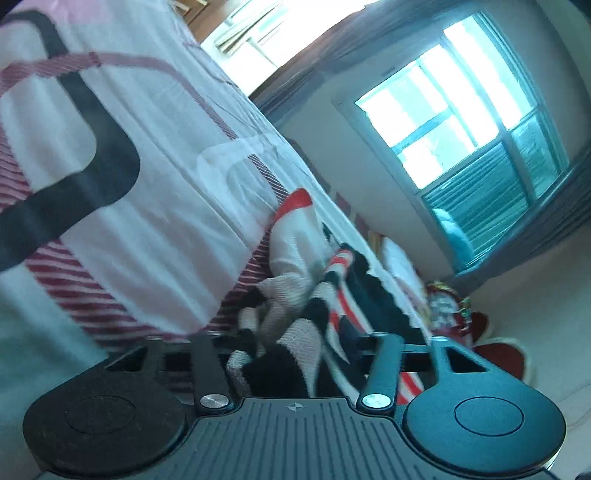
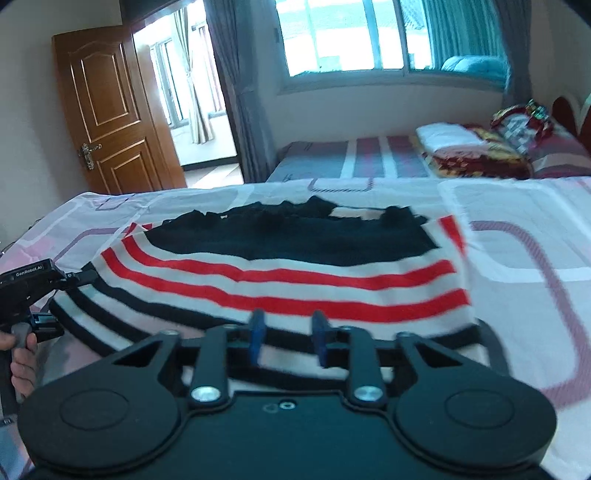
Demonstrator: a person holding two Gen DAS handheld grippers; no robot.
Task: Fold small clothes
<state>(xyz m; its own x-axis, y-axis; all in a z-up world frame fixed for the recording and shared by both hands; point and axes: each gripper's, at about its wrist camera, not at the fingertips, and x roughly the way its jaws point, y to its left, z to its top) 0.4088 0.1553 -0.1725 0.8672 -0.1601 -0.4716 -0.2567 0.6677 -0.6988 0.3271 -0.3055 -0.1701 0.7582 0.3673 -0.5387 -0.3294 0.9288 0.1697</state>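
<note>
A small knitted sweater (image 2: pixel 280 273) with black, white and red stripes lies spread on the bed. My right gripper (image 2: pixel 288 338) hovers over its near hem, blue fingertips (image 2: pixel 256 332) apart and empty. My left gripper (image 2: pixel 79 277) shows at the left edge of the right wrist view, touching the sweater's left corner. In the left wrist view the sweater (image 1: pixel 314 325) is bunched between the left gripper's (image 1: pixel 295 354) arms, and cloth hides the fingertips.
The bed sheet (image 2: pixel 517 236) is white with pink and grey rounded patterns. A second bed (image 2: pixel 369 158) with folded blankets (image 2: pixel 476 151) stands behind. A wooden door (image 2: pixel 110 110) is at the back left and a window (image 2: pixel 354 33) at the back.
</note>
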